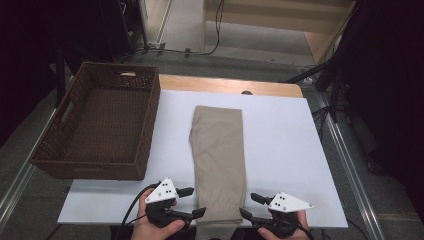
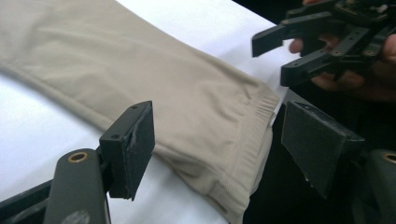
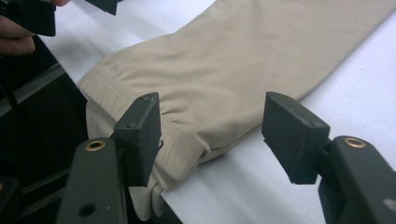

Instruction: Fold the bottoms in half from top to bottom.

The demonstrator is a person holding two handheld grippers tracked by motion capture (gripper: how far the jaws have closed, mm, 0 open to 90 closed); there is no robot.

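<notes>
A folded beige cloth (image 1: 219,160) lies lengthwise on the white tabletop (image 1: 285,150), and its near hem droops a little over the front edge. My left gripper (image 1: 194,201) stands open at the hem's left corner. In the left gripper view the hem (image 2: 243,140) sits between the spread jaws of the left gripper (image 2: 219,144), and neither pad touches it. My right gripper (image 1: 248,205) is open at the hem's right corner. In the right gripper view the cloth's folded edge (image 3: 201,135) shows in the gap of the right gripper (image 3: 215,135), unpressed.
An empty brown wicker basket (image 1: 150,115) stands on the left, overhanging the table's left side. A wooden strip (image 1: 225,85) runs along the far edge. White surface lies bare to the right of the cloth. Dark stands and cables ring the table.
</notes>
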